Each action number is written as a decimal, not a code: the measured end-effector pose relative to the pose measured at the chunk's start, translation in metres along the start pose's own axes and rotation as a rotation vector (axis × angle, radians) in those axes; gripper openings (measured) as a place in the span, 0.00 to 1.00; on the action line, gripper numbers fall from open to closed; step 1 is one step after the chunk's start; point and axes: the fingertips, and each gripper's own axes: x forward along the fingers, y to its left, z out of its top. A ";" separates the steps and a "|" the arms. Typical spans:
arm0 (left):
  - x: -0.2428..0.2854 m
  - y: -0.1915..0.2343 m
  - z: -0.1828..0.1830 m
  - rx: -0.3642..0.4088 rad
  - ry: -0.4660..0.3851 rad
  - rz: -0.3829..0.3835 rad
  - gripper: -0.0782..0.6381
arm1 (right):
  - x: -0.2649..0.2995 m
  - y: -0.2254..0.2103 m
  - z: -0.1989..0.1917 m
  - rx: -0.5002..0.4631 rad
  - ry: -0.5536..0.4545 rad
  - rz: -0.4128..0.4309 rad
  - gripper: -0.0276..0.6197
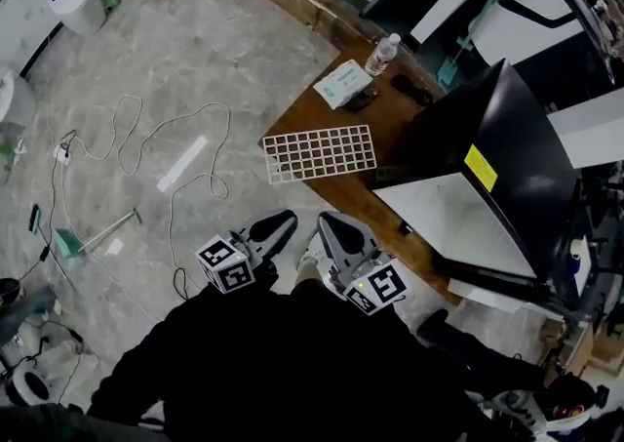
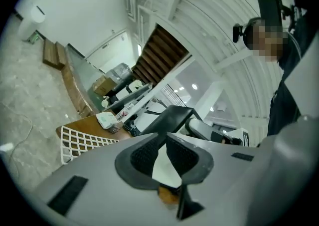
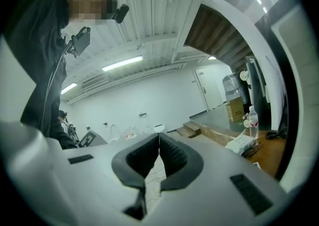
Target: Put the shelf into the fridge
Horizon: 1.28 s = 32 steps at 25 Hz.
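The person holds both grippers close in front of the body, side by side, with dark sleeves point(image 1: 292, 362) filling the lower part of the head view. The left gripper point(image 1: 280, 225) points forward and slightly to the right, its marker cube point(image 1: 226, 265) nearest the body. The right gripper point(image 1: 330, 227) points forward and slightly to the left, with its own cube point(image 1: 377, 288) at the rear, so the two tips lie near each other but apart. In the left gripper view the left gripper's point(image 2: 165, 140) jaws stand a narrow gap apart with nothing between them. In the right gripper view the right gripper's point(image 3: 159, 141) jaws are closed together, empty.
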 end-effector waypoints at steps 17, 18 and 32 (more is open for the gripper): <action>0.004 0.248 -0.119 -0.673 -0.539 0.446 0.44 | 0.023 -0.096 -0.059 0.096 0.202 0.241 0.05; 0.003 0.257 -0.128 -0.679 -0.549 0.467 0.45 | 0.020 -0.099 -0.064 0.100 0.212 0.238 0.05; 0.052 0.322 -0.127 -0.715 -0.693 0.395 0.47 | -0.016 -0.131 -0.110 0.154 0.284 0.179 0.05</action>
